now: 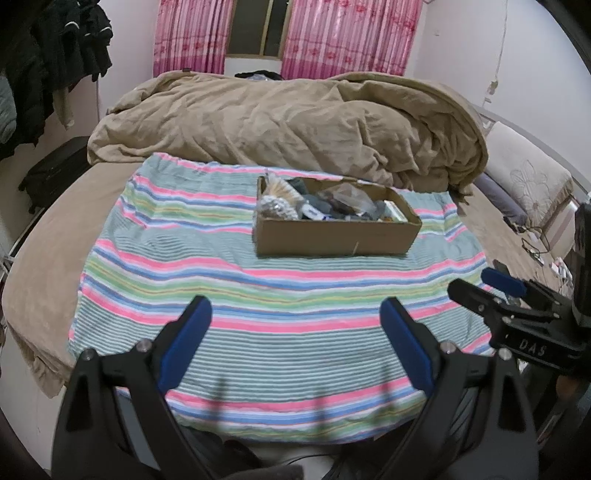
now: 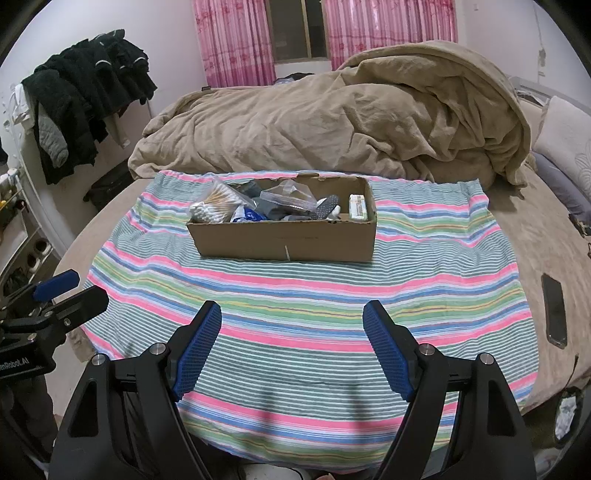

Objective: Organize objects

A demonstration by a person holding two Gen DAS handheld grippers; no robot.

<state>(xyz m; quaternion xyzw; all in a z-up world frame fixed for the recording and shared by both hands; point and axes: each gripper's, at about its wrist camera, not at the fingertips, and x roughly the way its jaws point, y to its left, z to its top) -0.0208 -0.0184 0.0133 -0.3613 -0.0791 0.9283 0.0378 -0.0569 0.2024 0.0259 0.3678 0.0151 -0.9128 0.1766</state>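
Observation:
A brown cardboard box (image 1: 334,238) (image 2: 284,240) stands on the far half of a striped towel (image 1: 258,295) (image 2: 303,302) spread on the bed. It holds cotton swabs in a bag (image 2: 218,203), clear plastic bags (image 2: 286,195), grey socks (image 2: 327,206) and a small white packet (image 2: 357,207). My left gripper (image 1: 295,314) is open and empty above the near part of the towel. My right gripper (image 2: 291,317) is open and empty too, beside it; each gripper shows at the edge of the other's view.
A crumpled tan duvet (image 1: 295,122) (image 2: 332,122) lies behind the box. A black phone (image 2: 554,310) lies on the bed to the right. Pillows (image 1: 532,177) sit at far right. Dark clothes (image 2: 85,96) hang at left. Pink curtains (image 2: 388,29) cover the far wall.

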